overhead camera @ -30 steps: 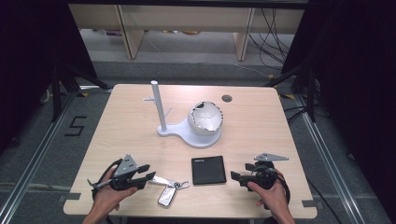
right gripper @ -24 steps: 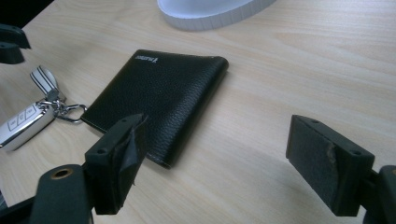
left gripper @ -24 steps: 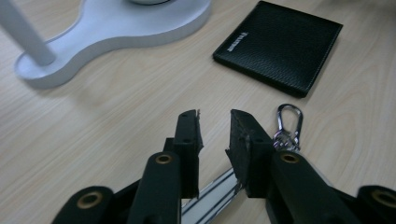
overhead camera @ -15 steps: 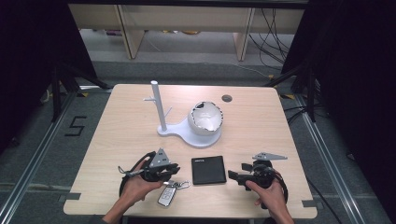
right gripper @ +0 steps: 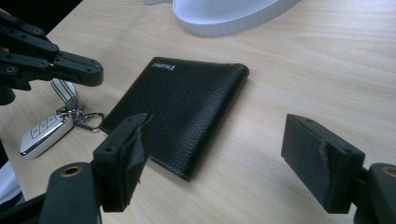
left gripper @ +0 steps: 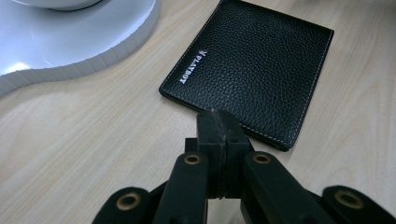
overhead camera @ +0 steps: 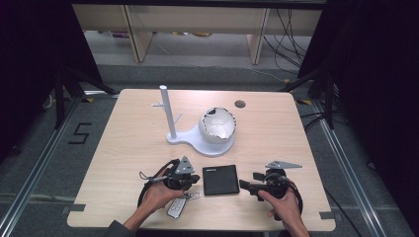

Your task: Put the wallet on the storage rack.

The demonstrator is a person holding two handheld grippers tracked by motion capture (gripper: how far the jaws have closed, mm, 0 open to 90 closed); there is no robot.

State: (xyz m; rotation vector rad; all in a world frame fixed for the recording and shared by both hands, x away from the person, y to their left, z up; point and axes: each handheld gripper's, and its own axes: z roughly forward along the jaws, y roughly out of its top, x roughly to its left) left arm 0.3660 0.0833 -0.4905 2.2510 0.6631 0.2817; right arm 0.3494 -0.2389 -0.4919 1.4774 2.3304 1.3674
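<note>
**A:** At the front edge of the table, left of the middle, the left gripper (overhead camera: 194,182) had just been closing. Its jaws stood pressed together, and nothing showed between them.

**B:** And the key fob (overhead camera: 176,208)?

**A:** It lay flat just beneath that hand, nearer the front edge, with its ring pointing toward the wallet (overhead camera: 221,179). I couldn't tell whether the gripper touched it.

**B:** So which step was this?

**A:** I'd call it the approach to the wallet. The closed tips sat just off its left edge, and it lay flat near the middle of the front edge, in front of the white stand (overhead camera: 197,142).

**B:** How did it look?

**A:** It was black pebbled leather, folded shut, with pale stitching along one edge and small white lettering at a corner. It was thin and lay low on the wood.

**B:** And on the right?

**A:** The right gripper (overhead camera: 243,185) pointed at the wallet's right edge. Its jaws had eased in a touch but were still spread wide, with nothing held.

**B:** What did the next move call for?

**A:** Probably a brace or nudge from the left. Then one right jaw would have to get under that low edge, or it would skate away.
</note>
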